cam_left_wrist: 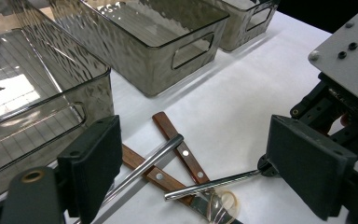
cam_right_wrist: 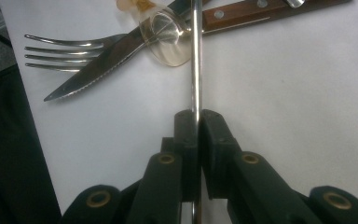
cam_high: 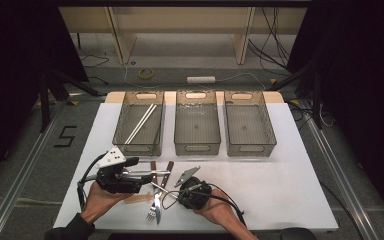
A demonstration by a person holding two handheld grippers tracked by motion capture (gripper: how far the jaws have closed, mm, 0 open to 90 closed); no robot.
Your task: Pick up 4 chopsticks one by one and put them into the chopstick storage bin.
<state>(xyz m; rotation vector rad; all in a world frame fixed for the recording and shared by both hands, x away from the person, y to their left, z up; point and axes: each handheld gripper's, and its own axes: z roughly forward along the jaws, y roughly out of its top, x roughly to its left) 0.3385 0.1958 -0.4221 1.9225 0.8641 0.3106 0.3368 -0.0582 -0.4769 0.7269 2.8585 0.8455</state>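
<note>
The right gripper (cam_right_wrist: 196, 122) is clamped on a thin steel handle (cam_right_wrist: 196, 56) near the table's (cam_high: 290, 195) front edge. Lift it straight up, slowly, so it slides clear of the serrated knife (cam_right_wrist: 105, 60) and fork (cam_right_wrist: 60, 51) without dragging them. The left gripper (cam_left_wrist: 200, 163) stands wide, holding nothing.

The left black hand-held gripper (cam_high: 139, 173) carries a pale grey three-cornered plate with dark screws on top and trails a black cable. The right black hand-held gripper (cam_right_wrist: 198, 122) has brass-ringed pivots on blocky matte fingers. A dark sleeve (cam_high: 67, 229) covers the left forearm.
</note>
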